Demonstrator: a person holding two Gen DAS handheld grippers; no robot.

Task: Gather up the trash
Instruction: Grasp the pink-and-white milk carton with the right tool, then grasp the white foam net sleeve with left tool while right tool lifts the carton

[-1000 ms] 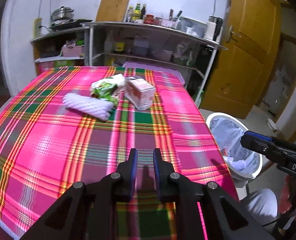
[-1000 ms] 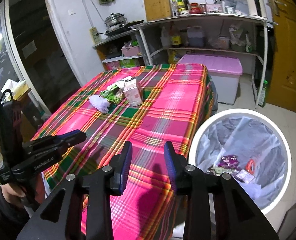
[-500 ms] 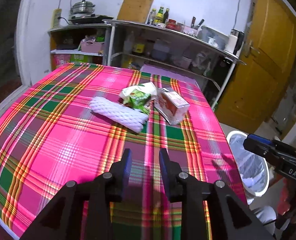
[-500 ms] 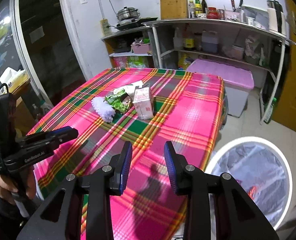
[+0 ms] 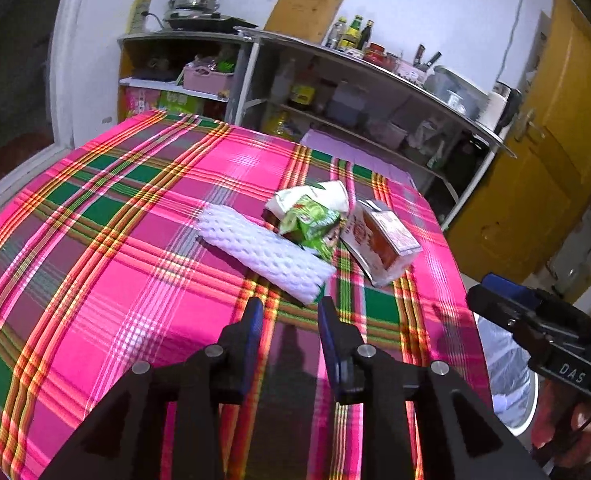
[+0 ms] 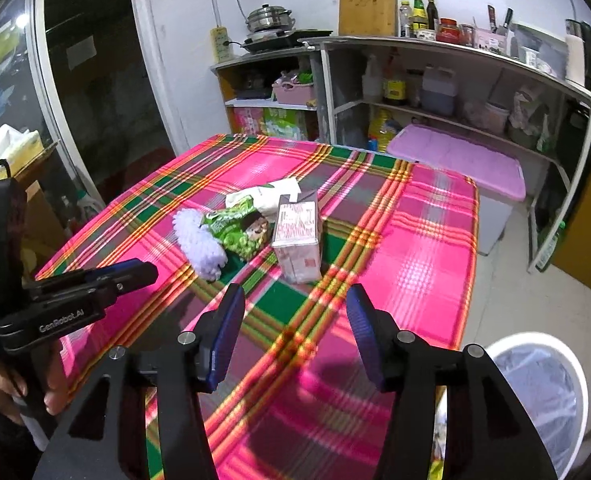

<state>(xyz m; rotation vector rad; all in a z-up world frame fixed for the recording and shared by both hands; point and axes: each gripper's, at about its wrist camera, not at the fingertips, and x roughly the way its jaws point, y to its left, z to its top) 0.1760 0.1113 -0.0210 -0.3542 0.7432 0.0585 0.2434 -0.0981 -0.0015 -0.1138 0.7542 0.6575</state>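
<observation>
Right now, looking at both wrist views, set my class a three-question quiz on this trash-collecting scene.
1. True or false: the left hand-held gripper is shut on the white foam net.
2. Which item lies nearest the bin? A) foam net B) green wrapper C) pink carton
3. Fill in: the right hand-held gripper holds ____.

Key: 1 false, its jaws are open, short of the net; 2 C; 3 nothing.

A pink plaid tablecloth [image 6: 415, 240] covers the table. Beyond its far edge stand metal shelves [image 6: 455, 80] with a wooden cutting board [image 6: 367, 2], bottles [image 6: 417, 12] and a steel pot [image 6: 269, 18] on top. A yellow door [image 5: 555, 152] stands at the right.
</observation>
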